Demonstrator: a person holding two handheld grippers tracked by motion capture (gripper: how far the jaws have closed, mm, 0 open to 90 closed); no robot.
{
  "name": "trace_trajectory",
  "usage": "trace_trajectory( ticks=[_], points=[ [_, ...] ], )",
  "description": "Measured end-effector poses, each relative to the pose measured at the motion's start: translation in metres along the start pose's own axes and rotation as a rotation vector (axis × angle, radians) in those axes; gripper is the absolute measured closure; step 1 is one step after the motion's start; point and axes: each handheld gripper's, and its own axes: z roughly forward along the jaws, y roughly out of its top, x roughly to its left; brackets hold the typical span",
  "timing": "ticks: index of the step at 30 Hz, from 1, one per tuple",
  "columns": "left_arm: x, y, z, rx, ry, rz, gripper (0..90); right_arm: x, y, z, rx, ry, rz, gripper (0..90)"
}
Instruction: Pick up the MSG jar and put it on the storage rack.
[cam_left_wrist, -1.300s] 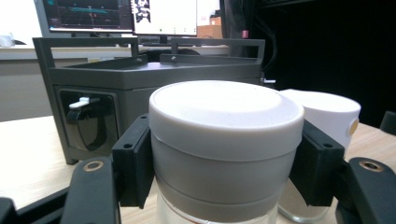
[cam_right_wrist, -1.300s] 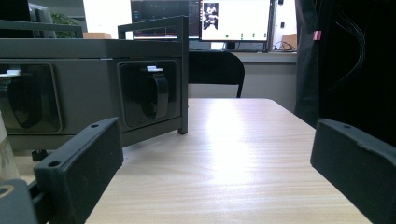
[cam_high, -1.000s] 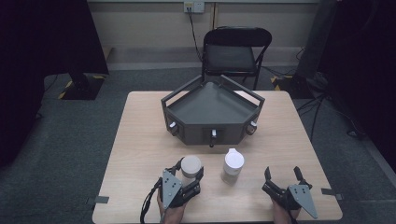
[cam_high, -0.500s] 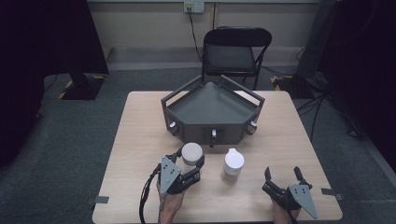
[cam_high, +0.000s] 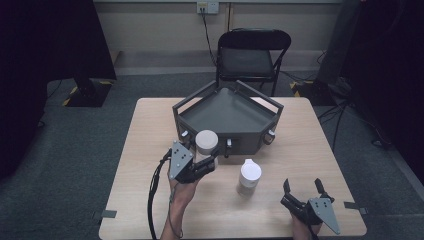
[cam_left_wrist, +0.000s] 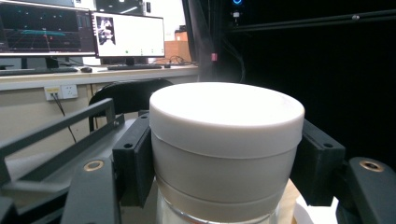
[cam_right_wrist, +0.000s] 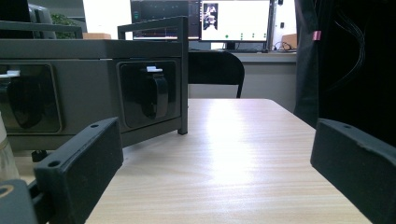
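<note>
No legible text, label or number anywhere.

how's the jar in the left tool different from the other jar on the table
The held jar is clamped in the left tool, by the grey tray; the free jar stands alone on the table. The held jar sits nearer the tray, the free jar nearer the open right tool. Both are upright with white lids.

On the light wooden table (cam_high: 150, 150), the left gripper (cam_high: 207, 162) clamps a white-capped cylindrical jar (cam_high: 206, 142) at 7 o'clock of the dark grey metal tray (cam_high: 227, 117). A second white-lidded jar (cam_high: 249, 176) stands at 6 o'clock. The right gripper (cam_high: 302, 187), jaws apart, rests at 5 o'clock.
</note>
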Motion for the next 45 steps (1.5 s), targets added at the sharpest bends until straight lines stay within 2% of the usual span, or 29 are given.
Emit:
trace_trajectory(
  ticks=[9, 12, 16, 21, 25, 28, 33, 36, 38, 40, 42, 45],
  points=[
    [0.013, 0.031, 0.027, 0.006, 0.042, -0.044, 33.8, 0.0, 0.0, 0.0, 0.0, 0.0, 0.0, 0.8],
    [0.012, 0.041, 0.039, 0.007, 0.068, -0.036, 33.8, 0.0, 0.0, 0.0, 0.0, 0.0, 0.0, 0.8],
    [0.012, 0.05, 0.052, -0.006, 0.087, -0.07, 33.8, 0.0, 0.0, 0.0, 0.0, -0.001, 0.0, 0.8],
    [0.003, 0.057, 0.066, -0.001, 0.137, -0.064, 33.8, 0.0, 0.0, 0.0, 0.0, 0.001, 0.0, 0.8],
    [-0.007, 0.064, 0.087, 0.02, 0.226, -0.073, 33.8, -0.001, 0.0, 0.0, 0.0, 0.003, -0.001, 0.9],
    [-0.012, 0.066, 0.102, 0.033, 0.265, -0.046, 33.8, -0.001, 0.0, 0.0, 0.001, 0.004, 0.001, 0.8],
    [-0.014, 0.061, 0.119, 0.049, 0.337, -0.055, 33.8, -0.001, 0.0, 0.0, 0.0, 0.003, 0.001, 0.8],
    [-0.009, 0.063, 0.126, 0.081, 0.35, -0.061, 33.8, -0.001, 0.0, 0.0, 0.0, 0.004, 0.001, 0.8],
    [-0.006, 0.063, 0.126, 0.084, 0.349, -0.063, 33.8, -0.001, 0.0, 0.0, 0.0, 0.004, 0.0, 0.8],
    [-0.007, 0.062, 0.128, 0.094, 0.357, -0.058, 33.8, -0.001, 0.0, 0.0, 0.0, 0.005, 0.0, 0.8],
    [-0.007, 0.06, 0.13, 0.103, 0.35, -0.035, 33.8, -0.001, 0.0, 0.0, 0.0, 0.006, 0.0, 0.8],
    [-0.007, 0.054, 0.133, 0.104, 0.351, -0.041, 33.8, -0.001, 0.0, 0.0, 0.0, 0.006, 0.0, 0.8]
  ],
)
